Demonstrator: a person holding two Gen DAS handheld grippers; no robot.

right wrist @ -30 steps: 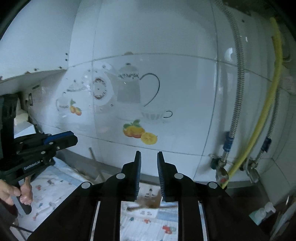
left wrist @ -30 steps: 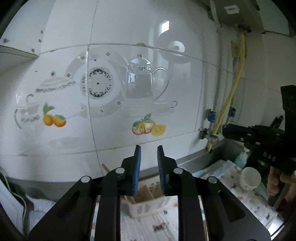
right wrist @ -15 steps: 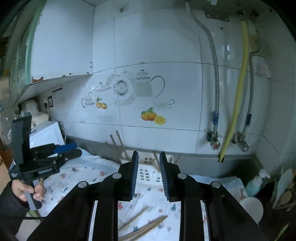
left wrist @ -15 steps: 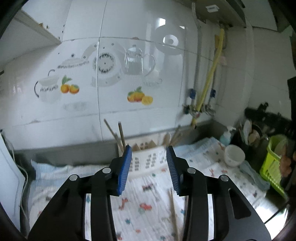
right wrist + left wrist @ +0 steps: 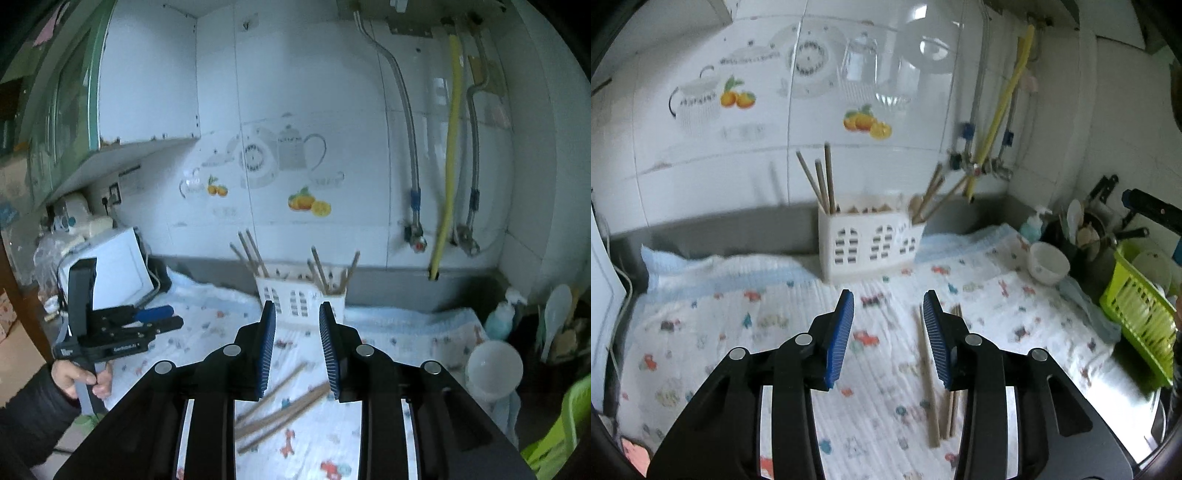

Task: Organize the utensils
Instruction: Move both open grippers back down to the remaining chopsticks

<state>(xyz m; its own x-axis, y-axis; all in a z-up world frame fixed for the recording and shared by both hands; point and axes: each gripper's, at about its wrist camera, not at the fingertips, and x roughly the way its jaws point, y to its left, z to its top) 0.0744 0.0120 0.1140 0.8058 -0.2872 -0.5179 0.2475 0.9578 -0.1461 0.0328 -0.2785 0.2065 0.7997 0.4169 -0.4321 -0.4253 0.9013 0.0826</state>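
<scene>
White tiled wall behind, a patterned cloth (image 5: 768, 317) covers the counter. Loose chopsticks (image 5: 932, 384) lie on it, in front of the white holder (image 5: 868, 240) with more sticks inside. Left gripper (image 5: 888, 336) and right gripper (image 5: 297, 347) hover, jaws spread, holding nothing.

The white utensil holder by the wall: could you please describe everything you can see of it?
The holder is a white, plastic-looking rectangular box with arched, slotted window cutouts on its front. It stands upright on the printed cloth, close to the tiled wall. Inside, dividers seem to split it into compartments. Three chopsticks lean out of its left end, and more sticks plus what looks like a spoon lean from its right end. Neither gripper touches it.
</scene>
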